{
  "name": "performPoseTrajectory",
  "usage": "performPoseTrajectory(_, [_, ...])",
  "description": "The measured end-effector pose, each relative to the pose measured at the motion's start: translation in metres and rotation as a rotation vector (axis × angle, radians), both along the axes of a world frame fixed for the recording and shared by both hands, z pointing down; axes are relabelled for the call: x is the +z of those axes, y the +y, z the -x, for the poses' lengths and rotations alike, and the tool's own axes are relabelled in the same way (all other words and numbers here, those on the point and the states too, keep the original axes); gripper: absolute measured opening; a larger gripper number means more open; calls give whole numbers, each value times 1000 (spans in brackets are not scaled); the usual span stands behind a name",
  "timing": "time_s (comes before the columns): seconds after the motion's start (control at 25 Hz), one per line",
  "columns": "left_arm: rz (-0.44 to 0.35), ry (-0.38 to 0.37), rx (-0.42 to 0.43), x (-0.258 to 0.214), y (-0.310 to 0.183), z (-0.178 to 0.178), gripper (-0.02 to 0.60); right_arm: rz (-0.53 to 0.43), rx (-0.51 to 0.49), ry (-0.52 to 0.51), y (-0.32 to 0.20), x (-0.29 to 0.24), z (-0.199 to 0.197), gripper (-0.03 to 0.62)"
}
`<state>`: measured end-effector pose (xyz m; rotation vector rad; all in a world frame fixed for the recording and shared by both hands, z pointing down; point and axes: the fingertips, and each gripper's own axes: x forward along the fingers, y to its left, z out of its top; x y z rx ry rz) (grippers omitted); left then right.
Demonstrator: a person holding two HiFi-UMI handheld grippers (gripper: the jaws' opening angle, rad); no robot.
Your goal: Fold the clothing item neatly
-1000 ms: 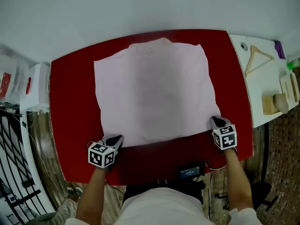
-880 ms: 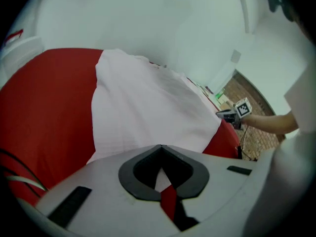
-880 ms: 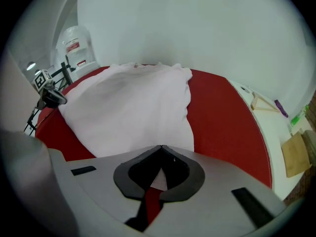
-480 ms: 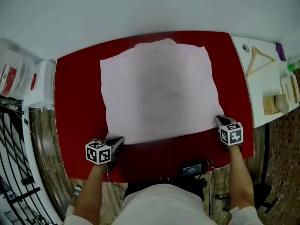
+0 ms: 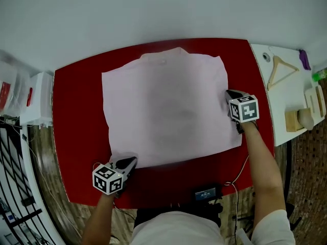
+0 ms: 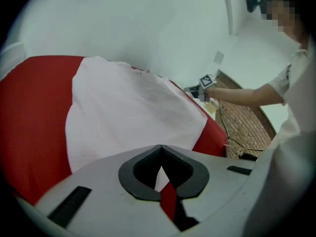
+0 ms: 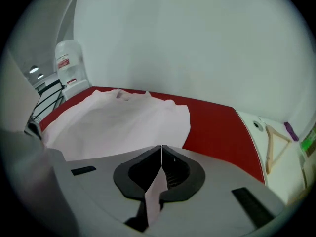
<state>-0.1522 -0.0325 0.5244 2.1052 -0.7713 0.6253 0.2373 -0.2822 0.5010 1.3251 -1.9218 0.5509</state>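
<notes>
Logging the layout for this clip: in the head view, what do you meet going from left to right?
White box → left gripper → right gripper → hanger. The shirt spans both grippers, so it is left out.

Your red worktop (image 5: 76, 111) stands against a plain pale wall (image 5: 153, 9). On your right a white side table (image 5: 286, 101) carries a wooden hanger (image 5: 274, 67). Brick-patterned floor (image 5: 311, 177) shows below.
</notes>
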Motion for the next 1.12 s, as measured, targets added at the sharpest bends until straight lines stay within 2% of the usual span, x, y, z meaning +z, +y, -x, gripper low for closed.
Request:
performPoseTrajectory(0.12, [-126, 65, 79, -40, -11, -62, 5, -11, -15, 15, -54, 0, 5, 15])
performPoseTrajectory(0.24, [-254, 133, 255, -71, -27, -163, 5, -9, -38, 10, -88, 1, 9, 16])
performPoseTrajectory(0.32, [-295, 175, 392, -81, -32, -234, 5, -1, -81, 25, -102, 5, 13, 15])
performPoseTrajectory(0.4, [-319, 171, 515, -78, -36, -292, 5, -2, -129, 46, -113, 6, 18, 15])
performPoseTrajectory(0.52, [-316, 103, 650, -63, -40, -350, 5, -5, -182, 55, -127, 8, 23, 15])
performPoseTrajectory(0.64, [-308, -2, 760, -42, -38, -382, 5, 5, -230, 63, -136, 15, 26, 15])
performPoseTrajectory(0.76, [-284, -80, 844, -20, -28, -400, 5, 18, -258, 77, -140, 26, 27, 16])
performPoseTrajectory(0.96, [-226, -141, 942, 2, -10, -412, 5, 28, -249, 66, -149, 34, 21, 15])
performPoseTrajectory(1.12, [-219, -144, 938, 4, -8, -414, 5, 49, -211, 26, -156, 34, 18, 15])
